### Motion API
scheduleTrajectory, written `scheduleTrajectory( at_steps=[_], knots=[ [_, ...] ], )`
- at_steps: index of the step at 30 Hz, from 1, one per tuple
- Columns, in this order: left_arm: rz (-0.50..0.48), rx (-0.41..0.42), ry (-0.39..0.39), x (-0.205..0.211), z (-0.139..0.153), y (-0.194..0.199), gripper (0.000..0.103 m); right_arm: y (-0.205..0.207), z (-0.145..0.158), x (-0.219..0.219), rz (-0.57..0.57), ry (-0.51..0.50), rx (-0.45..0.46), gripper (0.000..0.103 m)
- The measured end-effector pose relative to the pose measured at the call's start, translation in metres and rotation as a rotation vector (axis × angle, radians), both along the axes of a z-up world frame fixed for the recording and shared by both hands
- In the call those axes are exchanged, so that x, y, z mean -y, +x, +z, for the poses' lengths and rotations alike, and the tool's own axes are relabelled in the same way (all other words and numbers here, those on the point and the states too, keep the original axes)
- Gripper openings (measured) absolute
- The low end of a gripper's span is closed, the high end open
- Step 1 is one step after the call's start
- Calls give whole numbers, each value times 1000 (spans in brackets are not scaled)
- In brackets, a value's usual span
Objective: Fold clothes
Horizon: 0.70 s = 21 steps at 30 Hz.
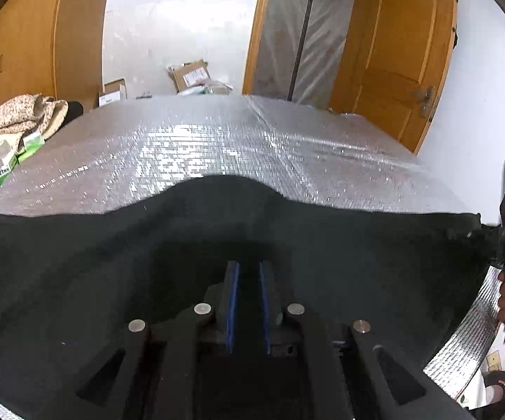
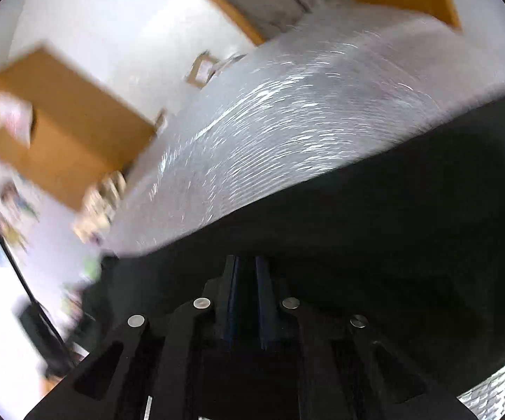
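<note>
The left tongs [image 1: 249, 273] stand narrow, blue pads [image 1: 233, 301] close with a slim gap over the black garment [image 1: 77, 262]; whether cloth sits between them I cannot tell. The right tongs [image 2: 247, 269] look likewise narrow above the same dark cloth, the view blurred. The garment lies spread across the near part of the silver-covered worktop [image 1: 235, 140]. Beyond stand a wooden door [image 1: 392, 52] and cardboard boxes [image 1: 189, 75].
</note>
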State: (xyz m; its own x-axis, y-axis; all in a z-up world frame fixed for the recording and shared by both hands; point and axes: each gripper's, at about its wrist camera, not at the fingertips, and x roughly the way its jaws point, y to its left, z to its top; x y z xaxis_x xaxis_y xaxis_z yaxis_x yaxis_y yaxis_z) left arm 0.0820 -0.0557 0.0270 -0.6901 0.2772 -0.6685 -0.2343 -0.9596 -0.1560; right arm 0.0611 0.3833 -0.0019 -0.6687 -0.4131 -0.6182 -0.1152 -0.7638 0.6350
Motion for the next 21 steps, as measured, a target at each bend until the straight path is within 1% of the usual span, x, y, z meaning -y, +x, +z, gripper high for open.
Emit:
scheduleTrajectory(
  at_steps=[1, 4, 5, 6, 8, 9, 10, 13, 15, 16, 18, 19, 21],
  knots=[
    [-2, 8, -4, -2, -3, -2, 11, 6, -1, -19, -59, -7, -2, 3],
    [-11, 23, -23, -9, -10, -6, 11, 26, -2, -76, -237, -27, -8, 0],
    [-16, 21, -35, -11, -10, -7, 11, 33, -1, -92, -298, -10, -11, 0],
    [-21, 19, -48, -13, -11, -8, 11, 43, 3, -105, -362, 32, -13, 0],
    [-19, 5, -66, -19, -8, -6, 11, 55, 9, -119, -439, 101, -21, 3],
    [-22, -5, -51, -23, -6, -4, 11, 60, 12, -121, -462, 134, -28, 9],
    [-24, -22, -34, -26, -2, -2, 11, 63, 15, -119, -459, 143, -42, 14],
    [-35, -92, -7, -41, 13, 4, 11, 58, 13, -108, -358, 87, -75, 14],
    [-58, -121, -5, -54, 19, 5, 11, 48, 5, -109, -312, 53, -53, 14],
    [-81, -122, -13, -64, 21, 3, 11, 44, 0, -114, -316, 25, -42, 9],
    [-117, -116, -41, -79, 20, -1, 11, 40, -9, -133, -362, -58, -31, 7],
    [-134, -114, -52, -87, 19, -4, 11, 42, -10, -145, -415, -61, -24, 7],
    [-159, -104, -66, -99, 16, -6, 11, 50, -1, -163, -526, 12, -16, 13]
  ],
)
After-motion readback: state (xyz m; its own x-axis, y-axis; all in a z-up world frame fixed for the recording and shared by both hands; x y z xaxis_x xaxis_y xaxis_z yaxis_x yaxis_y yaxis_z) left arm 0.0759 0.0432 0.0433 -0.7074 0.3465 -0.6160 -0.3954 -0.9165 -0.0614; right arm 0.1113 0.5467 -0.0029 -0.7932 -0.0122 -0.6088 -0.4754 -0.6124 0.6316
